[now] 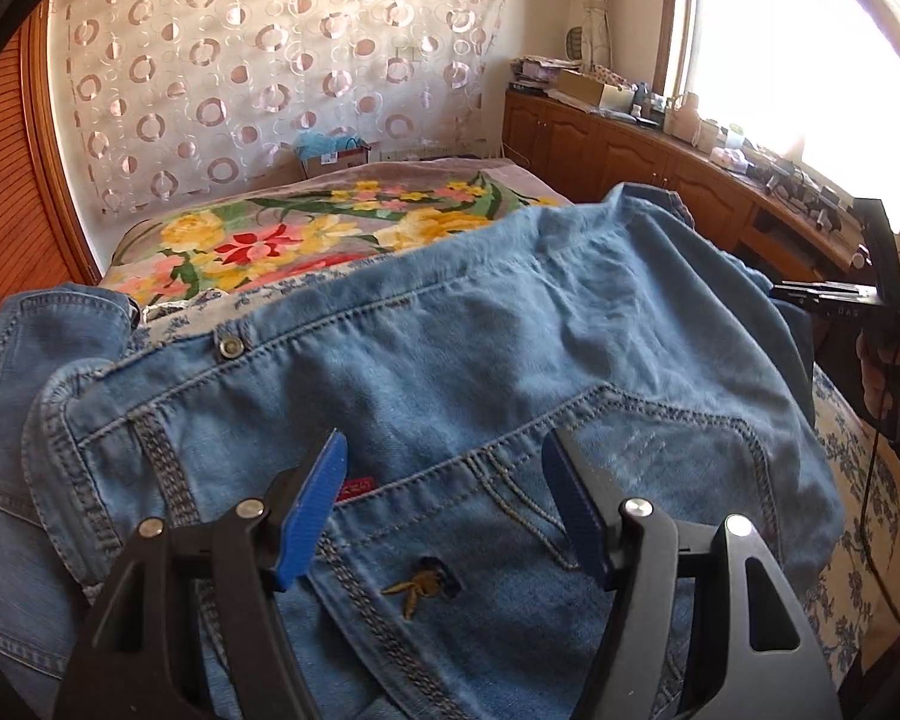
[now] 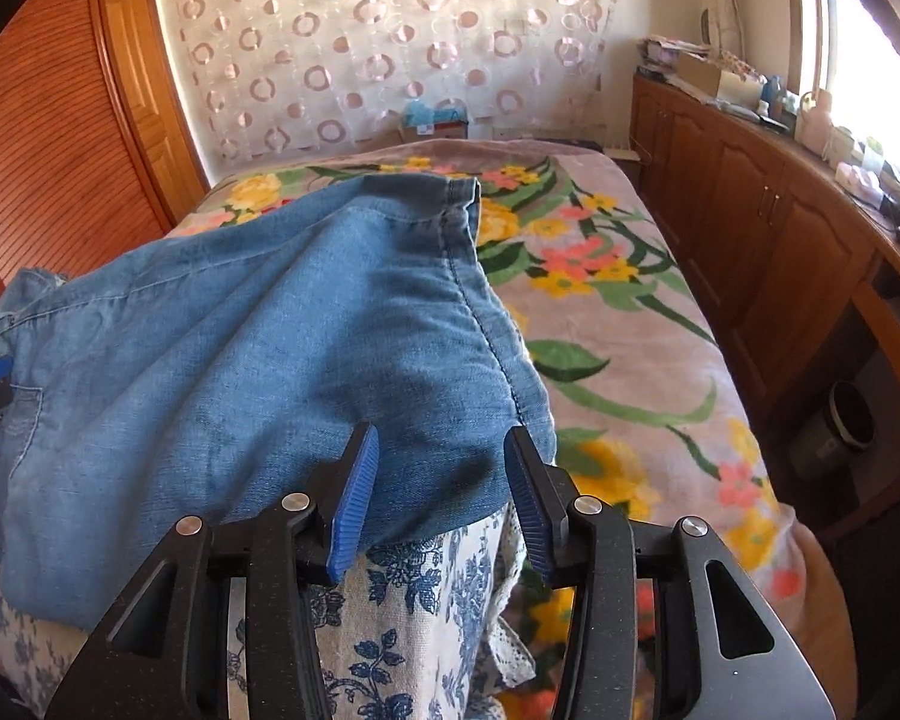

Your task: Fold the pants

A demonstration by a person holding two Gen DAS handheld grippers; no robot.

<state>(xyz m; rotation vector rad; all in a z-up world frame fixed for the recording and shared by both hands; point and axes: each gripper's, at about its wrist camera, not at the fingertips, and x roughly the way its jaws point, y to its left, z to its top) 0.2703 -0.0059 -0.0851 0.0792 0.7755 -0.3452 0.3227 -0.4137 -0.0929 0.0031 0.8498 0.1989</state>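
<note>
Pants spread over bed, filling centre and lower frame of both views; waist and back pocket lower centre in left view, leg fold edge lower centre in right view.

Left gripper: we read jaws wide, nothing between pads, poised above pocket — we judge fold laid, cloth let go.

Right gripper: jaws part-open astride fold edge, pads not pressing denim.

Floral blanket right of frame gives flat support. Blue-flowered cloth beneath edge.
</note>
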